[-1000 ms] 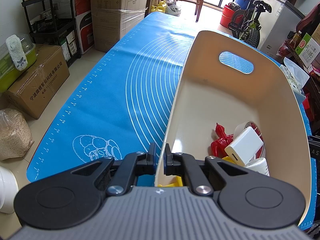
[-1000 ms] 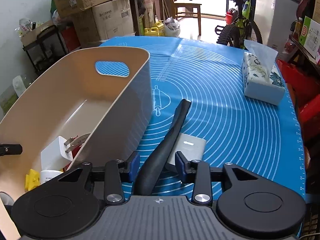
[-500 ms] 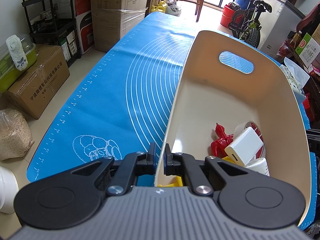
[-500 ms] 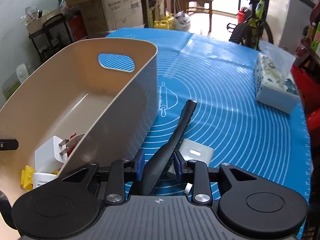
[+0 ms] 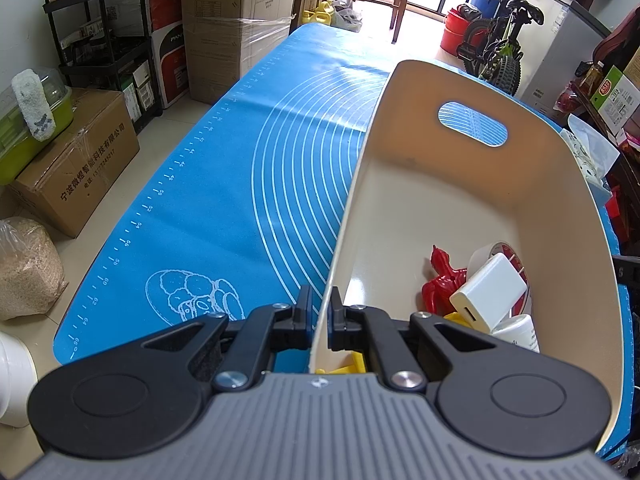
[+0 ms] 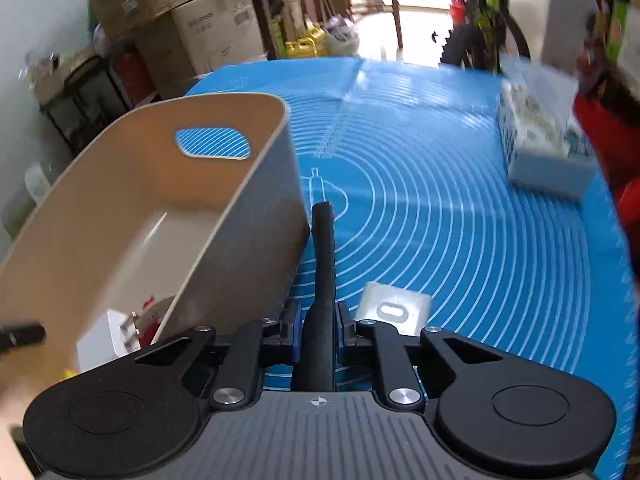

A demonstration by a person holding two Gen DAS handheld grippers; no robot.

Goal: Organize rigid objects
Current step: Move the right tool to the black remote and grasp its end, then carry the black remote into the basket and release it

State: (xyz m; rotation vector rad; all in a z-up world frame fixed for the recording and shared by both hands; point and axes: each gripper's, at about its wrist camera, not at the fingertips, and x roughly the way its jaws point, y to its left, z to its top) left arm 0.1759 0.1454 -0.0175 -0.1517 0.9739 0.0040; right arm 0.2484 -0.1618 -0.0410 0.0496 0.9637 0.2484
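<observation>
A cream plastic bin (image 5: 472, 208) stands on the blue mat; it also shows in the right wrist view (image 6: 168, 216). My left gripper (image 5: 319, 312) is shut on the bin's near left wall. Inside lie a red figure (image 5: 442, 280), a white charger (image 5: 488, 292), a tape roll (image 5: 486, 252), a white bottle (image 5: 518, 332) and a yellow piece (image 5: 344, 366). My right gripper (image 6: 318, 320) is shut on a black curved handle (image 6: 323, 256), held above the mat just right of the bin. A grey metal piece (image 6: 394, 306) lies on the mat behind it.
A tissue box (image 6: 540, 140) sits at the mat's far right. Cardboard boxes (image 5: 236, 20), a black shelf (image 5: 104, 52) and a bicycle (image 5: 500, 48) surround the table. The blue mat (image 5: 224, 200) stretches left of the bin.
My right gripper has lifted the black handle off the mat and turned it straight ahead, moving with blur. The left gripper and the bin have not moved.
</observation>
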